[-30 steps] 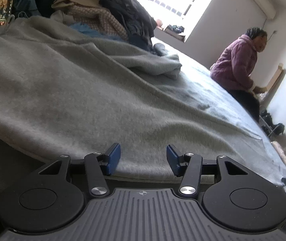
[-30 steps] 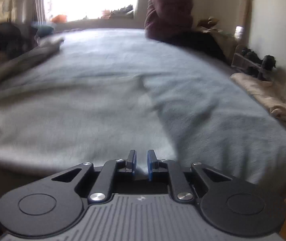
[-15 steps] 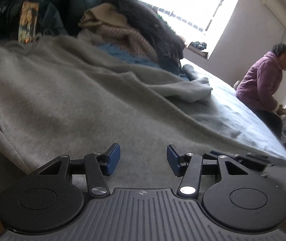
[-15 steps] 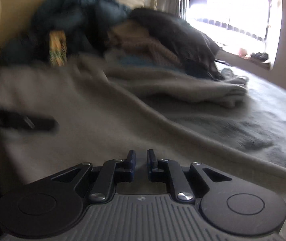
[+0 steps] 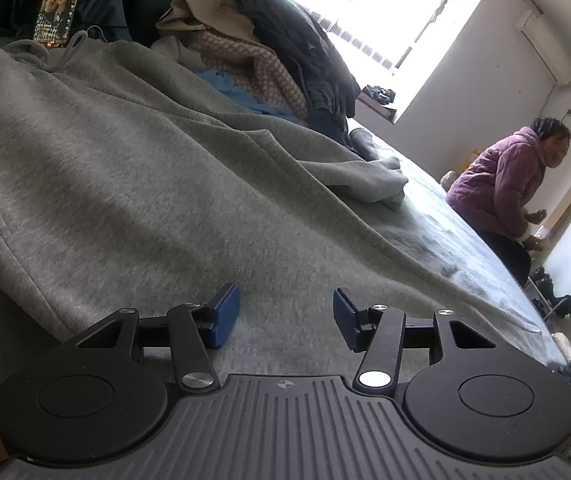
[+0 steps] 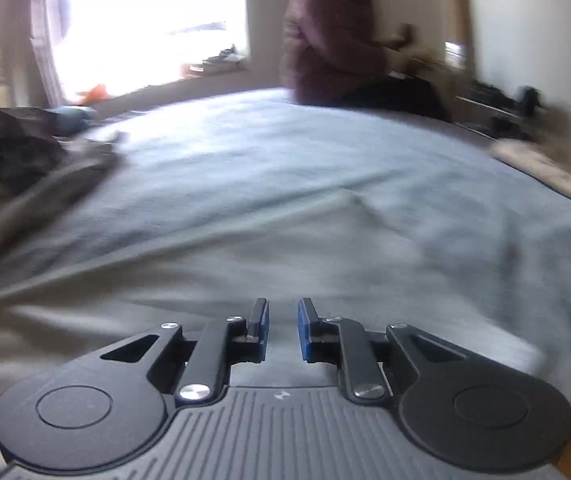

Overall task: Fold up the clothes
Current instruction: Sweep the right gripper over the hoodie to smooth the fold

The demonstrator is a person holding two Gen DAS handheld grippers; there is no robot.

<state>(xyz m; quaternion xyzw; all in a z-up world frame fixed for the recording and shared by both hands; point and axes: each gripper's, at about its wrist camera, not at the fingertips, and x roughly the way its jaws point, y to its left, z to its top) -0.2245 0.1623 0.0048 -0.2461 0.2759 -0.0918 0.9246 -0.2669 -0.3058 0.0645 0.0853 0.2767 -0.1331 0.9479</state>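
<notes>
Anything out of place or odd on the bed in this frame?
A phone with its screen lit stands propped among dark clothes beyond the grey hoodie, an odd item in a laundry pile. The hoodie's far sleeve lies bunched, not flat. Nothing looks spilled or damaged.

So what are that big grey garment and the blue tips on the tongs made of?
The grey garment looks like soft cotton-type fleece knit: a matte, heathered surface that drapes in thick folds, with a drawstring near the top. The blue tips on the left tongs look like smooth rubber or plastic pads with a dull sheen, clipped to black arms; which of the two is hard to tell.
</notes>
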